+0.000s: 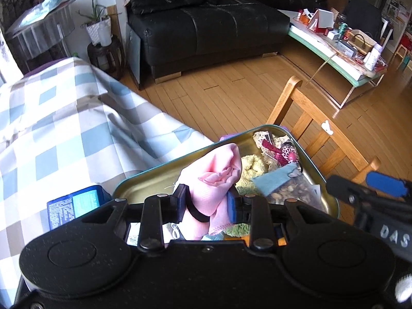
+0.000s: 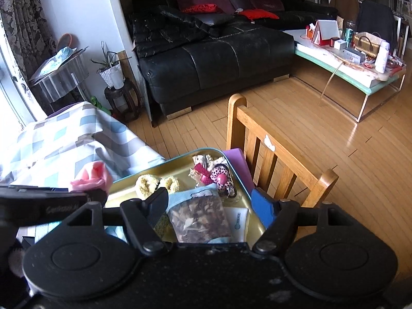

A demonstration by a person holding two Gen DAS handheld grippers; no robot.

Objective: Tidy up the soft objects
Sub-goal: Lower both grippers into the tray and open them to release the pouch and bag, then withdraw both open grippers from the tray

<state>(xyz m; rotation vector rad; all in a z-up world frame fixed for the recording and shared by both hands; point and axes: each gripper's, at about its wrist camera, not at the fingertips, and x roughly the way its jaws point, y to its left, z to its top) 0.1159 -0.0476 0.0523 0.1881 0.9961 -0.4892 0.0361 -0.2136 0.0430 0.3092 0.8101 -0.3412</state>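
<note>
My left gripper [image 1: 206, 203] is shut on a pink cloth [image 1: 219, 180] and holds it above the near left part of a gold-lined teal tin [image 1: 144, 182]. The tin holds a yellow knitted piece [image 1: 251, 170], a pink spotted plush [image 1: 287, 152], a blue-topped bag of dried bits [image 1: 285, 185] and lace. In the right wrist view my right gripper [image 2: 213, 203] is open over the tin [image 2: 177, 162], above the bag [image 2: 200, 219]. The pink cloth [image 2: 91, 177] shows at the left there.
The tin lies on a table with a checked blue and white cloth [image 1: 64, 128]. A blue box [image 1: 74, 204] lies left of the tin. A wooden chair [image 2: 270, 159] stands just beyond. A black sofa [image 2: 213, 61] and a cluttered low table [image 2: 355, 61] stand farther off.
</note>
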